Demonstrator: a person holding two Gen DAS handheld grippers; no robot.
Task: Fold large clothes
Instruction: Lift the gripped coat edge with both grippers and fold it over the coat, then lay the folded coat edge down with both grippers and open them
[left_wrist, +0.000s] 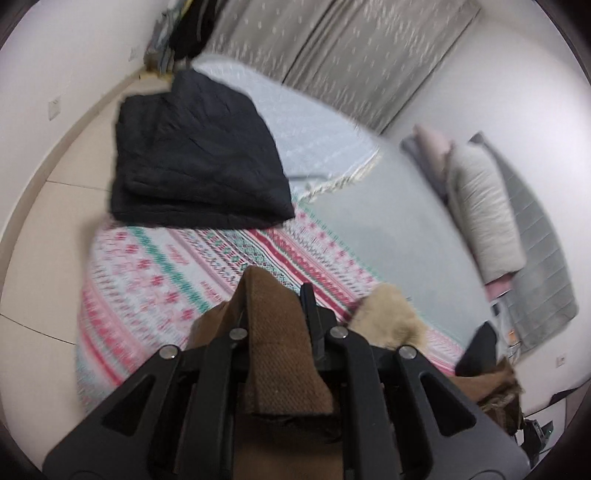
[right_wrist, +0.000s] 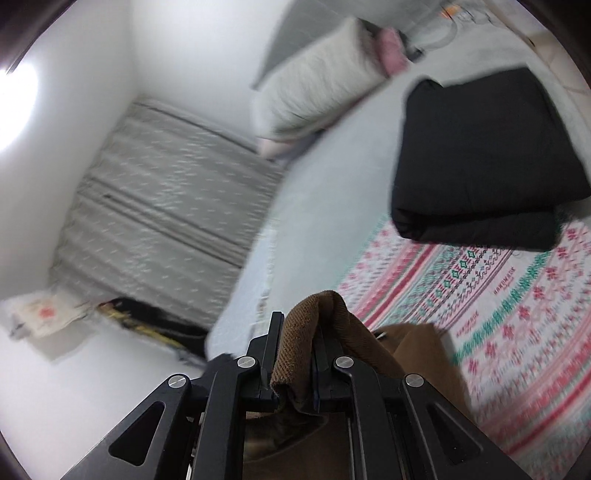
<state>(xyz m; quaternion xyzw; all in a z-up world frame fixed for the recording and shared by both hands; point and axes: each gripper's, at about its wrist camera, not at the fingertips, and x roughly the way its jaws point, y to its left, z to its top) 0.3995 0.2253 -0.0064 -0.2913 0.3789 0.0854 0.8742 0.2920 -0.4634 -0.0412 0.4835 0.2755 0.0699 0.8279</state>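
Above bed (left_wrist: 388, 206), brown coat (left_wrist: 280, 332) hangs lifted, left gripper (left_wrist: 277, 295) and right gripper (right_wrist: 299, 332) each with jaws clamped on fabric fold. Risk: thick cloth slips out, or swinging coat knocks folded black garment (left_wrist: 195, 155) askew.

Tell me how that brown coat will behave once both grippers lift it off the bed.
The brown coat will probably flop: it bends limply over the left gripper and right gripper. Its thick ribbed weave and fur trim suggest some weight, so expect sag between the grips. The coarse texture should resist slipping.
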